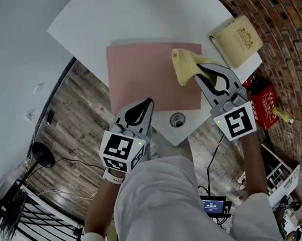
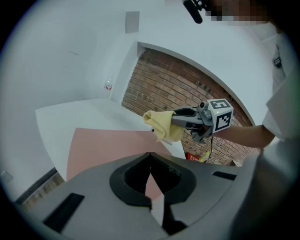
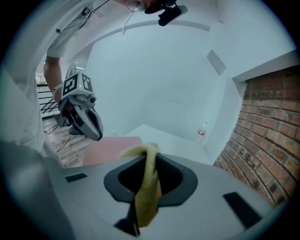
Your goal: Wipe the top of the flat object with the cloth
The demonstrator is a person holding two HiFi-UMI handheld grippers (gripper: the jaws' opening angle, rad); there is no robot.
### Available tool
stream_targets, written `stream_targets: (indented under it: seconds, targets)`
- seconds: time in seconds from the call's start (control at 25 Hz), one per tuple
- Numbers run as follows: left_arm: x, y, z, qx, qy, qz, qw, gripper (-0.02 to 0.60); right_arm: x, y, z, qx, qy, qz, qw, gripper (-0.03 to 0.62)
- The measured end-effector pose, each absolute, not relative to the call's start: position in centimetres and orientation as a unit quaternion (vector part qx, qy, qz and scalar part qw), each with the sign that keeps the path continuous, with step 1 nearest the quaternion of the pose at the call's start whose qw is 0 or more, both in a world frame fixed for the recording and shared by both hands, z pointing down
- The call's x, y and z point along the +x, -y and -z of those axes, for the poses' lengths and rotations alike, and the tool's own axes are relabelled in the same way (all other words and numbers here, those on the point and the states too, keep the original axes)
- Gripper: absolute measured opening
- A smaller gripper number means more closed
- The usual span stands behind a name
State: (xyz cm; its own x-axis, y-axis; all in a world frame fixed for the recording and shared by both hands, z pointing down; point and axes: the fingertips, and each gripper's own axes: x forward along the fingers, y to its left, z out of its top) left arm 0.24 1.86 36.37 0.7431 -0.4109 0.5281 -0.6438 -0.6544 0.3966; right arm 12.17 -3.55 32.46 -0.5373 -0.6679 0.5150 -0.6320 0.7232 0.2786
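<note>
A flat pink mat (image 1: 147,75) lies on the white table (image 1: 131,19). My right gripper (image 1: 199,69) is shut on a yellow cloth (image 1: 184,64), which hangs bunched over the mat's right side. In the right gripper view the cloth (image 3: 147,187) runs down between the closed jaws (image 3: 151,153). My left gripper (image 1: 149,101) hovers over the mat's near edge, shut and holding nothing. From the left gripper view (image 2: 150,153) I see the mat (image 2: 103,145), and the right gripper (image 2: 177,119) holding the cloth (image 2: 161,125) above the mat's far corner.
A tan book (image 1: 237,40) lies at the table's right corner. A round cable hole (image 1: 177,120) sits in the table's near edge. A red box (image 1: 264,102) stands on the floor by the brick wall (image 1: 284,27). Cables and a stand lie on the wooden floor (image 1: 67,119).
</note>
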Motion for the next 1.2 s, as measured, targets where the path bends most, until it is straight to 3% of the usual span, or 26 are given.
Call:
stream_targets:
  seconds: [0.4, 0.56, 0.68, 0.76, 1.2]
  targets:
    - [-1.5, -1.3, -41.8, 0.858, 0.335, -0.234, 0.311, 0.018, 10.8, 7.8, -39.8, 0.290, 0.900, 0.020, 0.324, 0.074]
    - [-1.4, -1.3, -42.8, 0.856, 0.335, -0.242, 0.310, 0.018, 10.9, 7.9, -42.5, 0.260, 0.899, 0.001, 0.353, 0.136]
    - [-1.3, -1.4, -43.0, 0.858, 0.331, -0.246, 0.307, 0.018, 10.8, 7.5, -43.5, 0.234, 0.904, -0.042, 0.355, 0.282]
    - [-1.3, -1.5, -43.0, 0.859, 0.327, -0.248, 0.307, 0.018, 10.5, 7.2, -43.7, 0.215, 0.908, -0.067, 0.353, 0.324]
    - [-1.1, -1.9, -43.4, 0.860, 0.312, -0.266, 0.304, 0.018, 9.6, 3.8, -43.4, 0.186, 0.916, -0.118, 0.335, 0.285]
